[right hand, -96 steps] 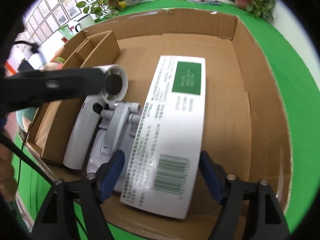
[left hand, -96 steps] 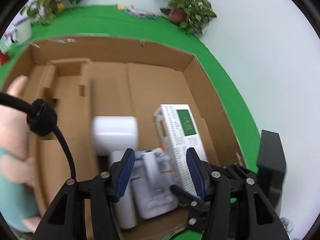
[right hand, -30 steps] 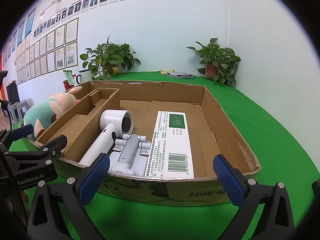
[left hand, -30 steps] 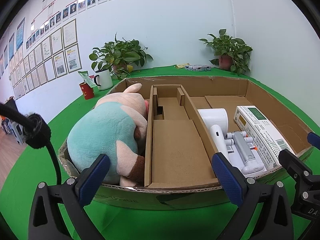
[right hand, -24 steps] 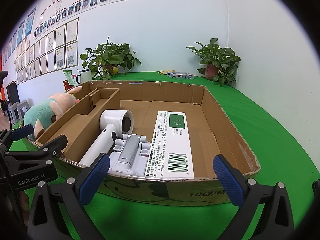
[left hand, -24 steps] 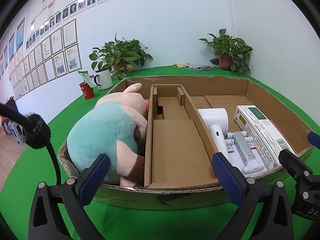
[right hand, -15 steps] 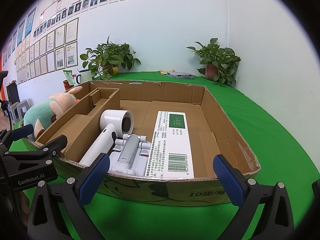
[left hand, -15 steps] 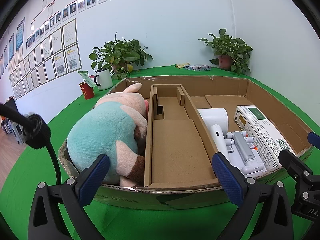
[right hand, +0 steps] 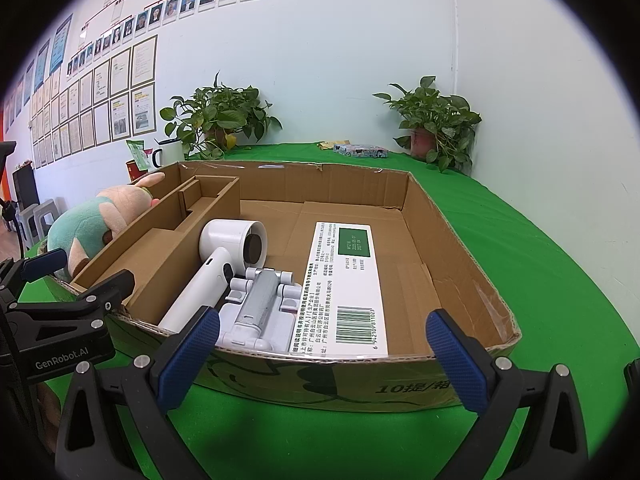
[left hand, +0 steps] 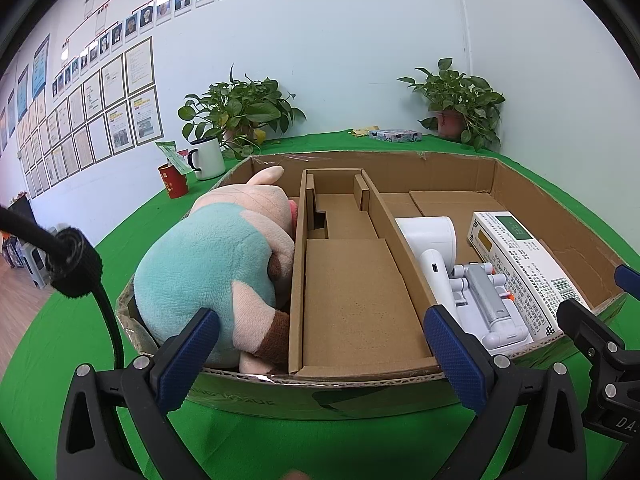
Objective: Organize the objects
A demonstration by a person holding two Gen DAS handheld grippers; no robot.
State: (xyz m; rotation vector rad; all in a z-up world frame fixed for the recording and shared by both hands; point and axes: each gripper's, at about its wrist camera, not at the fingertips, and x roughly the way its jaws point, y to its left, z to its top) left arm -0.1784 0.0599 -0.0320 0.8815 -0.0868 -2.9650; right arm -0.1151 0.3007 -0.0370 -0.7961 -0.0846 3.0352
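Observation:
A shallow cardboard box (left hand: 400, 162) (right hand: 472, 240) stands on the green table. In its left part lies a teal and pink plush pig (left hand: 224, 264) (right hand: 96, 224). In its right part lie a white hair dryer (left hand: 430, 244) (right hand: 224, 260), a grey and white folding stand (left hand: 484, 300) (right hand: 260, 304) and a white medicine box with a barcode (left hand: 520, 256) (right hand: 348, 284). My left gripper (left hand: 320, 344) is open and empty in front of the box's near wall. My right gripper (right hand: 320, 344) is open and empty, also just outside the near wall.
A cardboard insert (left hand: 348, 288) divides the box's middle. At the table's back stand two potted plants (left hand: 240, 116) (left hand: 456, 104), a white mug (left hand: 208, 158), a red cup (left hand: 174, 180) and a small flat packet (left hand: 394, 135). Walls close the back and right.
Since 3.2 s ago both grippers have drawn back out of the box and opened wide, leaving the stand and medicine box inside. Over the last second nothing has moved.

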